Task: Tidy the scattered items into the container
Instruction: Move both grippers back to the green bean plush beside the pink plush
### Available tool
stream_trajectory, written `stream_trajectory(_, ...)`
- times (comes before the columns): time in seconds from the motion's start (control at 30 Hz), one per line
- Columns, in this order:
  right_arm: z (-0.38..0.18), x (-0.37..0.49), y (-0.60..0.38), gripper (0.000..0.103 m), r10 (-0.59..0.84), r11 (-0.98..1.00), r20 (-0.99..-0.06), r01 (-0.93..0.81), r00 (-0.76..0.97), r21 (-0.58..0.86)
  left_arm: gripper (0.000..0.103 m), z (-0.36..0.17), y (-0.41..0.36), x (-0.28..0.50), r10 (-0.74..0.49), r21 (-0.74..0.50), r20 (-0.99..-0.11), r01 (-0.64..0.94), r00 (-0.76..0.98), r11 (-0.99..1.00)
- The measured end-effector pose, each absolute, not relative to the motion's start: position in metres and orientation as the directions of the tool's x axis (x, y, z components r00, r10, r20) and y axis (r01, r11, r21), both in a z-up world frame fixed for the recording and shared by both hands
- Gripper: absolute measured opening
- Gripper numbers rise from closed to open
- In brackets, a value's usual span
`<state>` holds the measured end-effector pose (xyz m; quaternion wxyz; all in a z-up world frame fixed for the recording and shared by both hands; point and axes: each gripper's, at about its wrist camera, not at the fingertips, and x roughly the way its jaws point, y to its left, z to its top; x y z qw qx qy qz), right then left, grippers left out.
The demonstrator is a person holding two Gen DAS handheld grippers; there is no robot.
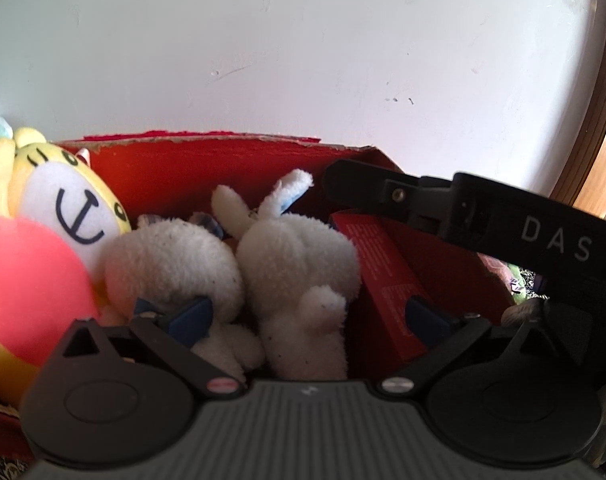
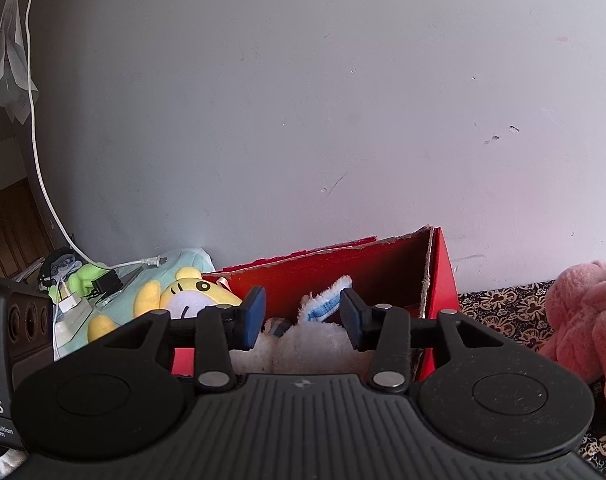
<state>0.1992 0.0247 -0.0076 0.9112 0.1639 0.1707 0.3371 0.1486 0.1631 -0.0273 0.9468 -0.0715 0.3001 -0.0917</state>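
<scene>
A red cardboard box [image 1: 223, 160] stands against the wall and holds two white plush toys [image 1: 299, 256], a yellow tiger plush [image 1: 71, 208] and a small red carton [image 1: 383, 264]. My left gripper [image 1: 307, 316] is open wide just above the box, its blue pads on either side of the white plush without gripping it. My right gripper [image 2: 303, 316] is open and empty, above the box's [image 2: 383, 256] near rim, with the white plush [image 2: 315, 340] below its fingers. It also shows in the left wrist view [image 1: 463, 208] at the right. A pink plush [image 2: 587, 320] lies outside the box on the right.
The box stands on a dark patterned cloth [image 2: 499, 312] against a white wall. Left of the box lie a pale blue plush, a green toy [image 2: 83, 276], a white charger and cable [image 2: 69, 304]. A wooden door frame [image 1: 599, 112] is at the right.
</scene>
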Motion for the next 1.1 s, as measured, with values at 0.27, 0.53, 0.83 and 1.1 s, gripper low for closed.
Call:
stream_trajectory(0.27, -0.009, 0.182, 0.012, 0.066, 0.618, 0.728, -0.154, -0.488, 0.771, 0.481, 0.102, -0.028, 0.16, 0.143, -0.225, -0.163, -0.523, 0.162, 0.822, 0.973)
stream_trajectory(0.53, -0.018, 0.15, -0.032, 0.064, 0.631, 0.687, -0.091, -0.5, 0.771, 0.528, 0.102, -0.026, 0.161, 0.148, -0.21, -0.155, -0.515, 0.151, 0.831, 0.976)
stream_trajectory(0.83, -0.047, 0.128, -0.133, 0.062, 0.463, 0.735, -0.175, -0.266, 0.869, 0.624, 0.1, -0.003, 0.145, 0.131, -0.138, -0.109, -0.481, 0.097, 0.866, 0.989)
stream_trajectory(1.1, -0.081, 0.134, -0.185, 0.037, 0.385, 0.687, -0.27, -0.078, 0.883, 0.723, 0.099, 0.045, 0.104, 0.104, -0.283, -0.163, -0.365, 0.238, 0.887, 0.957)
